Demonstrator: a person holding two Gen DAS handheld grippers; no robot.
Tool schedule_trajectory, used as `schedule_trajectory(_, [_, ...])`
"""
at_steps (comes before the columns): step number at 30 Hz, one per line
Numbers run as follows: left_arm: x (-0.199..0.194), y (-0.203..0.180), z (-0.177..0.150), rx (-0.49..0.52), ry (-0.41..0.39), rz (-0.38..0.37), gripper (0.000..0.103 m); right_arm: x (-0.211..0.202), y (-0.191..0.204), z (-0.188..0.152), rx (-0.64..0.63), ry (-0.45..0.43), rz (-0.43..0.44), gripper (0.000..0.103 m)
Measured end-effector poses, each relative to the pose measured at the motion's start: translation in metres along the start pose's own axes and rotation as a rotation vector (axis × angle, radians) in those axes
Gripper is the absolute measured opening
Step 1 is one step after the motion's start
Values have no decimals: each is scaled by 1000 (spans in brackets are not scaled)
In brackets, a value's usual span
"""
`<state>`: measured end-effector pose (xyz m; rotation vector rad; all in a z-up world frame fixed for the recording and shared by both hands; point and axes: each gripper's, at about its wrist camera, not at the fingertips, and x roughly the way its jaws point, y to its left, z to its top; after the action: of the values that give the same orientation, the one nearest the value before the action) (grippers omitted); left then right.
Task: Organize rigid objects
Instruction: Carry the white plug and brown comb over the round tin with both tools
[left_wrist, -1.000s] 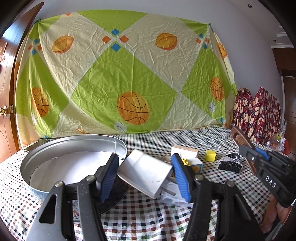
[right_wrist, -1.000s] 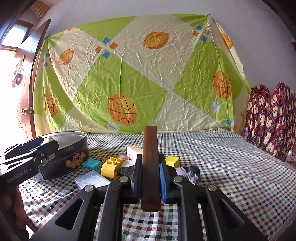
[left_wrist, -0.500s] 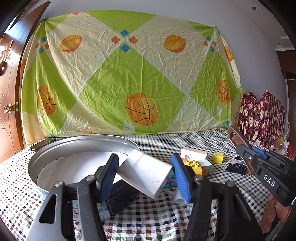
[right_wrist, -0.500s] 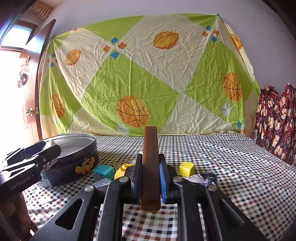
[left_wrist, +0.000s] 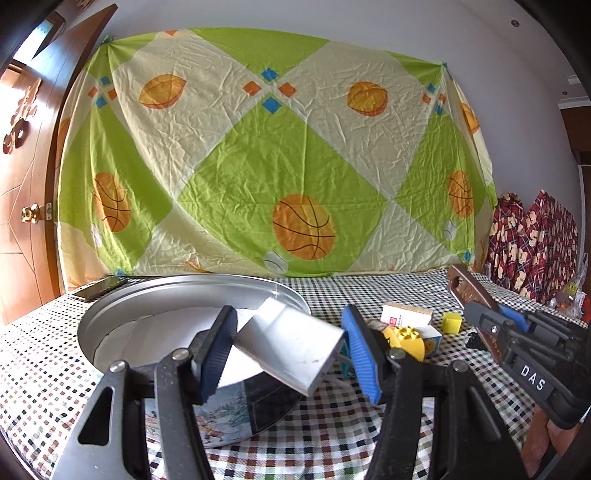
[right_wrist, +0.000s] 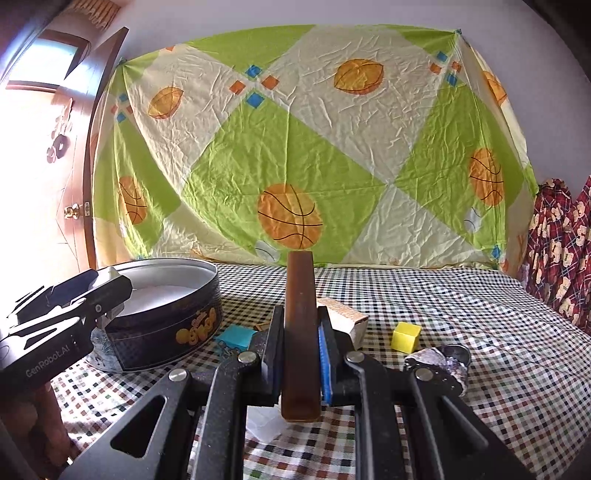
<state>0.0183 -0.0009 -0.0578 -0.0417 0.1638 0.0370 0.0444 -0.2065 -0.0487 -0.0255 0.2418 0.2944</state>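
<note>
Left wrist camera sat low behind its own fingers, facing the hung bedsheet, very near the round tin, right wrist camera looked the same way from further right, both shared the tin, checkered tablecloth, yellow cube.

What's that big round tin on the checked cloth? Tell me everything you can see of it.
The round tin is a wide, shallow metal container with its lid off. Its outer wall is dark with yellow lettering and a wintry picture; the inside is bare silver metal, with what looks like white paper lining the bottom. It stands upright on the checked tablecloth. The left gripper, clamped on a white boxy object, hangs above its near rim.
</note>
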Motion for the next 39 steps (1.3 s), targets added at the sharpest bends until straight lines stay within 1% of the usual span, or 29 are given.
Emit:
schedule_trajectory(7, [-1,11,1,-2,-15,28,59,3,16,-1,-25,5,25,17])
schedule_trajectory(19, [1,34,2,-38,-2,83,59,7,32,-1,-47,16,50,17])
schedule_trajectory(23, [2,43,1,-58,8,90,59,9,41,-1,-66,17,70,17])
schedule_trajectory(39, [2,61,0,-74,19,112,59,18,67,1,-97,41,123,17])
